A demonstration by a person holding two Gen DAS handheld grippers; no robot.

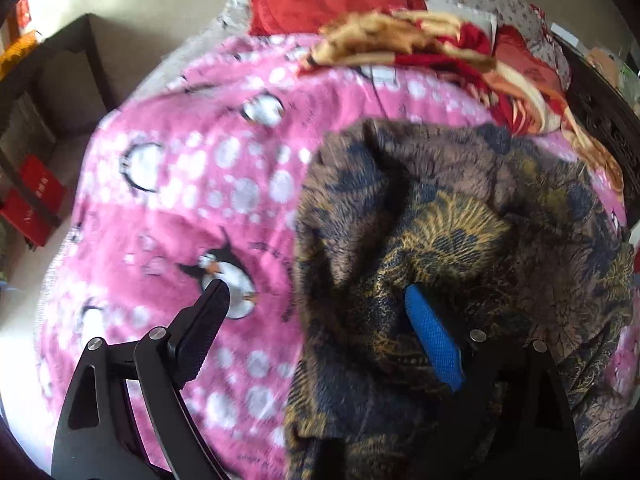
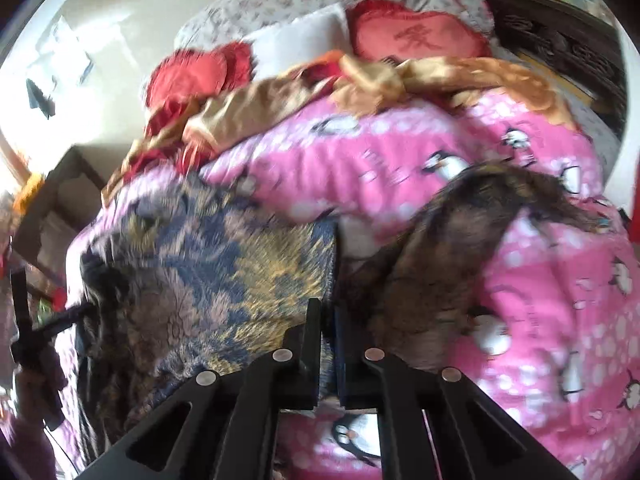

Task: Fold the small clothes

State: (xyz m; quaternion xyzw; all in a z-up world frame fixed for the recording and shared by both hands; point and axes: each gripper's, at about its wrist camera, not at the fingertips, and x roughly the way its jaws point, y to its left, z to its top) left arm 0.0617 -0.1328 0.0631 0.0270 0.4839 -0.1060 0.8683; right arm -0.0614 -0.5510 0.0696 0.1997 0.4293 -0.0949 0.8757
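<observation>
The left gripper [image 1: 316,292] has its fingers spread wide apart: the black finger [image 1: 200,332] sits over the pink fleece blanket printed with penguins and white dots [image 1: 192,184], the blue-padded one [image 1: 434,340] rests on the fuzzy brown, navy and gold patterned garment [image 1: 420,240]. The right gripper [image 2: 328,320] has its fingers pressed together on a fold of that garment [image 2: 224,256], part of it lifted off the blanket [image 2: 400,160]. The garment lies crumpled on the bed. Beyond sit a gold-and-red satin quilt [image 2: 256,108] and red heart-shaped cushions [image 2: 416,36].
</observation>
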